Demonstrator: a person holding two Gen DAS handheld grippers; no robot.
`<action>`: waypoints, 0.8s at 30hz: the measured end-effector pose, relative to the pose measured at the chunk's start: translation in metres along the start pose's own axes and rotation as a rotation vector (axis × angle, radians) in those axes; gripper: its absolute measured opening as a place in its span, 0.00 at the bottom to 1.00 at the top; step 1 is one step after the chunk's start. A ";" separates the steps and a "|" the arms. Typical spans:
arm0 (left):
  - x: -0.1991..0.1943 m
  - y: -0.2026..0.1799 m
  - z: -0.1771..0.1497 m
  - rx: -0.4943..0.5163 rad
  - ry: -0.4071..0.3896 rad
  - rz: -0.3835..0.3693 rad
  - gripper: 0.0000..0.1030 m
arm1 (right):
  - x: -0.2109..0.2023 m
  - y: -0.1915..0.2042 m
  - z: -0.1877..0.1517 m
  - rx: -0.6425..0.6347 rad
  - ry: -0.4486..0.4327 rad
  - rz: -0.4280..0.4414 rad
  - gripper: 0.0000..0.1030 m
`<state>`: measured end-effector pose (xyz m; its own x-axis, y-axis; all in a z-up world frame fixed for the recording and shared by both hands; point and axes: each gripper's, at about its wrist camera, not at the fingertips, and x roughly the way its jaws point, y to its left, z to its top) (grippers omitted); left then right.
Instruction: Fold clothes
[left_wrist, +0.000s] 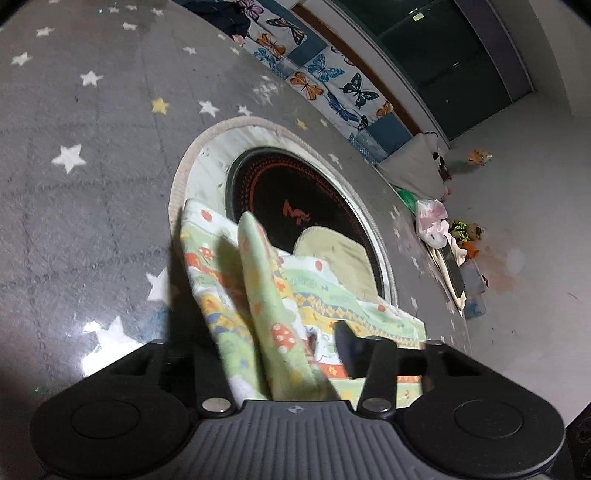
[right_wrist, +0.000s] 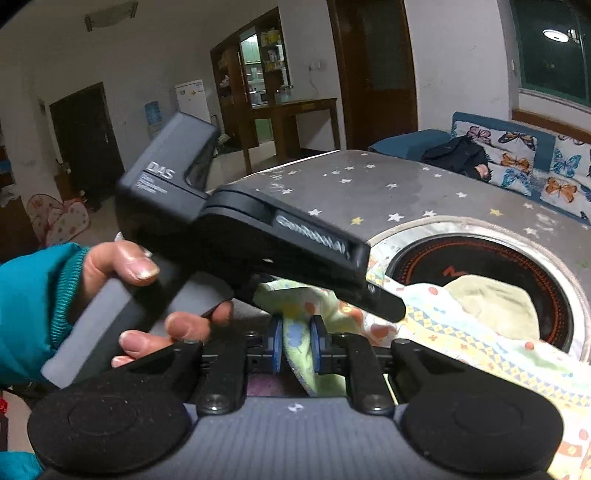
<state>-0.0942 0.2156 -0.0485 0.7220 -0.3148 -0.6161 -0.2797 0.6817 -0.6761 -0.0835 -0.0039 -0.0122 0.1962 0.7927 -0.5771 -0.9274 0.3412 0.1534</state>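
Observation:
A pale green patterned garment (left_wrist: 266, 295) with mushrooms and coloured bands lies on the grey star-print table (left_wrist: 92, 166), partly over the round black heater plate (left_wrist: 295, 206). A raised fold of it runs into my left gripper (left_wrist: 295, 354), whose jaws stand wide apart around the fold. In the right wrist view my right gripper (right_wrist: 297, 345) is shut on a fold of the same garment (right_wrist: 461, 325) between its blue pads (right_wrist: 275, 345). The person's left hand (right_wrist: 147, 295) holds the left gripper body (right_wrist: 258, 236) just ahead of it.
A butterfly-print sofa (left_wrist: 325, 81) stands behind the table, with dark clothing (right_wrist: 458, 155) on it. Toys and bags (left_wrist: 447, 236) lie on the floor to the right. A cabinet, a fridge and doors stand at the far wall (right_wrist: 258, 92).

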 end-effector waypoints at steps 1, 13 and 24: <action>0.000 0.001 0.000 0.001 -0.002 0.001 0.35 | -0.001 -0.001 -0.001 0.000 0.002 0.003 0.17; 0.000 -0.003 -0.002 0.065 -0.022 0.011 0.47 | -0.045 -0.069 -0.028 0.154 0.022 -0.248 0.43; 0.001 -0.013 -0.003 0.171 -0.053 0.044 0.60 | -0.061 -0.169 -0.063 0.431 0.009 -0.542 0.53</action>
<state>-0.0917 0.2041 -0.0416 0.7451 -0.2498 -0.6184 -0.2034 0.7980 -0.5673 0.0410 -0.1419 -0.0534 0.5916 0.4505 -0.6686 -0.4901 0.8595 0.1454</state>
